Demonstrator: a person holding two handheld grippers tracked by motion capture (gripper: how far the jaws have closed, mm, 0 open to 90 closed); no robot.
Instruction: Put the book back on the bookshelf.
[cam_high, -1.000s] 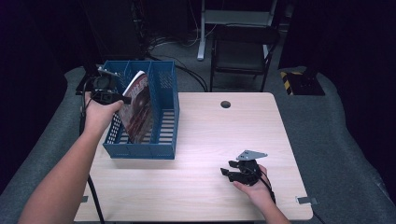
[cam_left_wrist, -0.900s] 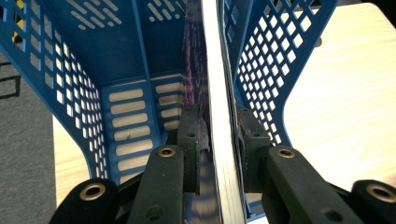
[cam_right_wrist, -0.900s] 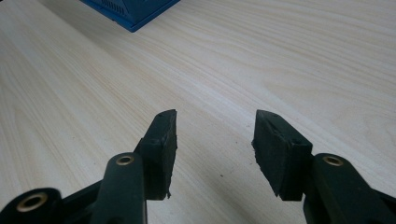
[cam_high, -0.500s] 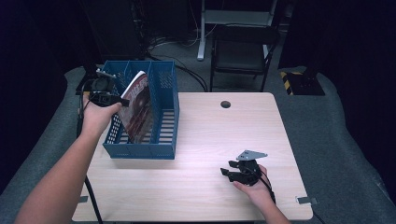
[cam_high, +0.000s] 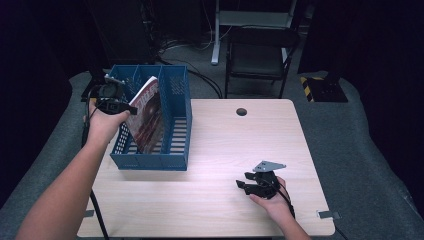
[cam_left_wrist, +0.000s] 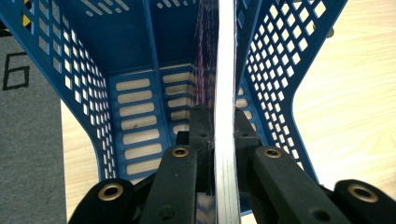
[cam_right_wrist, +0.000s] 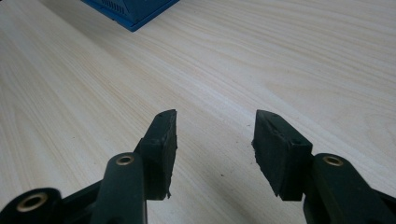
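Note:
A blue perforated file holder (cam_high: 177, 125) stands at the table's back left. A magazine with a reddish cover (cam_high: 146, 117) leans tilted inside it. My left gripper (cam_high: 126, 107) is shut on the magazine's upper left edge. In the left gripper view the magazine's white page edge (cam_left_wrist: 225, 107) runs up between the two closed jaws, over the holder's slotted floor (cam_left_wrist: 135, 135). My right gripper (cam_high: 242, 184) rests low over the table near the front right, open, with nothing between its fingers (cam_right_wrist: 163, 144).
The light wooden table (cam_high: 225, 150) has a round cable hole (cam_high: 241, 111) near its back edge. A black chair (cam_high: 257, 57) stands behind the table. A corner of the file holder (cam_right_wrist: 130, 11) appears at the top of the right gripper view.
The magazine and my left gripper have sunk slightly into the holder. The right gripper has stayed in place.

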